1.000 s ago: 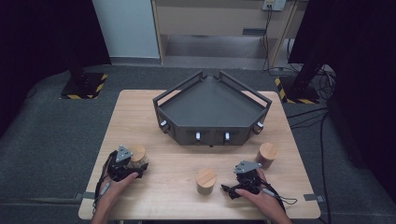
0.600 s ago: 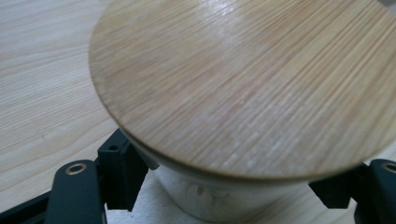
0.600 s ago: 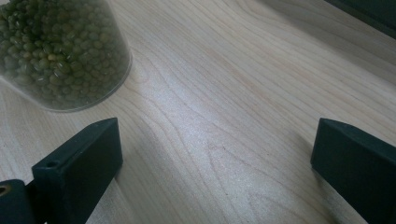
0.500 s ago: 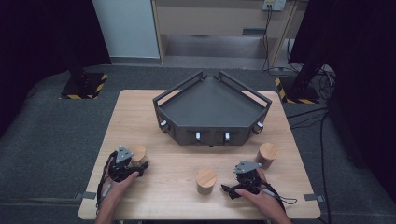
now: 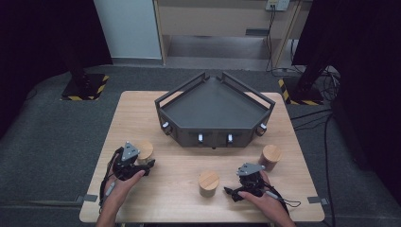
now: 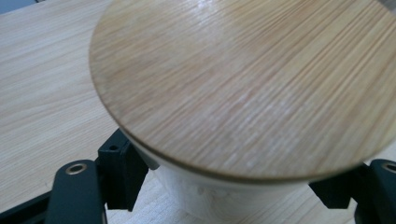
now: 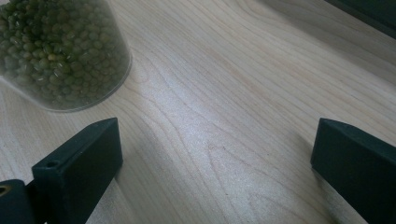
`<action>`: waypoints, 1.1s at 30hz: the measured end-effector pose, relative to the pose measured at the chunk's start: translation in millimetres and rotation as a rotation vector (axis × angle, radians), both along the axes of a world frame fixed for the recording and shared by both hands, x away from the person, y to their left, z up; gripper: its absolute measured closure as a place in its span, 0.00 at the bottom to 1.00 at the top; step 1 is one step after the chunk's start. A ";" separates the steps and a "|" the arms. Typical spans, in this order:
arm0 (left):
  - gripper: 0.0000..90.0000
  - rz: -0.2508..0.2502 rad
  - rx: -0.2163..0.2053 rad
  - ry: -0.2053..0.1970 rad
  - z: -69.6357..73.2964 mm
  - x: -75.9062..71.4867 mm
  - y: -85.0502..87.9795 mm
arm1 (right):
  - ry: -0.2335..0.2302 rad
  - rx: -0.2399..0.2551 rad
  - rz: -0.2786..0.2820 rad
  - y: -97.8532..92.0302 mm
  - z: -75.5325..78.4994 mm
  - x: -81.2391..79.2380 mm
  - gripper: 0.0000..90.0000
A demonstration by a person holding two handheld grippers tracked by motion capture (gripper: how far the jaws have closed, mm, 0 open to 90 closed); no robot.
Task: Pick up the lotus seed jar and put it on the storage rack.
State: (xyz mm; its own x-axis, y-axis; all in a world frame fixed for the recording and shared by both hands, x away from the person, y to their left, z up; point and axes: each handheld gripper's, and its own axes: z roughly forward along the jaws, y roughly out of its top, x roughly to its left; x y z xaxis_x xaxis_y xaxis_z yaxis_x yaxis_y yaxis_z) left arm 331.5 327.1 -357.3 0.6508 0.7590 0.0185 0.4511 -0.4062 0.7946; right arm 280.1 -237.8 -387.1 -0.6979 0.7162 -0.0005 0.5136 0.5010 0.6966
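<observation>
Jar (image 6: 243, 93) with wooden lid, near left edge of tabletop (image 5: 179, 198), clamped between left tongs (image 6: 233, 196) just below the lid. Right tongs (image 7: 215, 163) spread wide, holding nothing, just beside bean jar (image 7: 60, 51). Tray (image 5: 215, 106) farther back.

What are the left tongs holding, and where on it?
The left tongs grip a wooden-lidded jar by its body, just below the lid. The right tongs stand open, empty.

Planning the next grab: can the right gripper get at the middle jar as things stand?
Probably yes. The right gripper is open with nothing between its jaws, and the middle jar stands just beside it, with bare table around it.
</observation>
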 end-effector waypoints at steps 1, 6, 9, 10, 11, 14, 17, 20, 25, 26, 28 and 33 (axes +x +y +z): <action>0.27 -0.003 0.002 0.000 1.9 0.2 -1.1 | 0.000 0.000 0.000 0.0 0.0 0.0 0.03; 0.27 -0.022 0.013 -0.002 11.3 1.7 -5.4 | 0.000 0.000 0.000 0.0 0.0 0.0 0.03; 0.27 -0.032 0.016 -0.003 16.8 3.5 -8.0 | 0.000 0.000 0.000 0.0 0.0 0.0 0.03; 0.27 -0.033 0.015 -0.001 18.6 4.4 -8.6 | 0.000 0.000 0.000 0.0 0.0 0.0 0.03; 0.27 -0.034 0.011 -0.001 20.0 5.1 -9.4 | 0.000 0.000 0.000 0.0 0.0 0.0 0.03; 0.27 -0.038 0.015 0.000 25.8 7.4 -12.7 | 0.000 0.000 0.000 0.0 0.0 0.0 0.03; 0.27 -0.044 0.010 0.000 31.0 9.4 -15.4 | 0.000 0.000 0.000 0.0 0.0 0.0 0.03; 0.27 -0.052 0.013 -0.003 37.6 12.1 -18.7 | 0.000 0.000 0.000 -0.1 0.0 0.1 0.03; 0.27 -0.065 0.003 -0.011 49.6 17.1 -23.4 | 0.000 0.000 0.000 -0.1 0.0 0.1 0.03; 0.27 -0.069 0.006 -0.011 52.2 18.3 -24.8 | 0.000 0.000 0.000 -0.1 0.0 0.1 0.03; 0.27 -0.070 0.007 -0.011 56.1 20.8 -26.9 | 0.000 0.000 0.000 -0.1 0.0 0.1 0.03; 0.27 -0.078 0.003 -0.011 62.5 26.8 -31.0 | 0.000 0.001 0.000 -0.2 0.0 0.2 0.03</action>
State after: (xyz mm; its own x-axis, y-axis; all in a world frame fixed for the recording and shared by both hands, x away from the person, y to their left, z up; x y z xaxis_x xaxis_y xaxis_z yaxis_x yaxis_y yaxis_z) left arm 358.3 296.1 -294.8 0.7076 0.7061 0.0287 0.4090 -0.4423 0.7981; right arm 280.3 -238.0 -387.1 -0.6980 0.7161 0.0003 0.5138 0.5006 0.6967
